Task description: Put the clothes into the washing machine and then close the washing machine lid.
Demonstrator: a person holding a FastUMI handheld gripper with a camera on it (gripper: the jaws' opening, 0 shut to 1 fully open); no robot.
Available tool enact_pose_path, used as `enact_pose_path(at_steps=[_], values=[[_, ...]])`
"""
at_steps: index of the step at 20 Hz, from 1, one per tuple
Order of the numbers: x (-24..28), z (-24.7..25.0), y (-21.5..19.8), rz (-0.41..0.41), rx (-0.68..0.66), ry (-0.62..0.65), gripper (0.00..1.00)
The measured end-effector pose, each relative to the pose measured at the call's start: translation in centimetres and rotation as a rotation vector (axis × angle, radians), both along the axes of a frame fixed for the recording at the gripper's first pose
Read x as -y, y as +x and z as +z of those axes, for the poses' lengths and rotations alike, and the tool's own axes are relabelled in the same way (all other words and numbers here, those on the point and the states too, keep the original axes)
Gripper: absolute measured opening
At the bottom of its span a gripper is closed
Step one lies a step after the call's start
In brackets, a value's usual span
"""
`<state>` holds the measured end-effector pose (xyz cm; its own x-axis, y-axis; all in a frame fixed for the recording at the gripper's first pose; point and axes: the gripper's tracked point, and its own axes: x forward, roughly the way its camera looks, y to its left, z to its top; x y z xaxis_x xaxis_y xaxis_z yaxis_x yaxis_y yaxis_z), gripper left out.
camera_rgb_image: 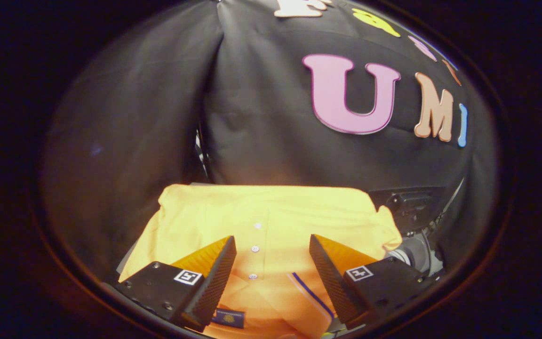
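- We see our hand-held gripper [272, 263] spread wide, its fingers gripping nothing.
- The folded yellow shirt [271, 221] lies between and beyond them, its buttoned placket centred in the gap.

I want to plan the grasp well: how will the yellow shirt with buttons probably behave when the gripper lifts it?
The yellow shirt lies flat with soft folds, so it will probably go limp and hang down. It looks thin, so likely light. The gripper is open above the button strip; a pinch there may lift only the top layer.
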<state>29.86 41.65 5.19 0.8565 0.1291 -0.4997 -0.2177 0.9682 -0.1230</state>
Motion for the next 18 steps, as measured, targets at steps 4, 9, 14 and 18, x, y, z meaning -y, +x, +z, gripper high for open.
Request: enact_pose_path(at_steps=[4,9,14,18], values=[[-1.0,-1.9,1.2,-0.019,-0.096,-0.011,0.98],[-0.9,-1.6,1.5,0.0,-0.108,-0.008,0.95],[-1.5,-1.7,1.2,0.07,-0.106,0.008,0.13],[-1.2,-1.5,-0.8,0.24,-0.131,0.062,0.05]])
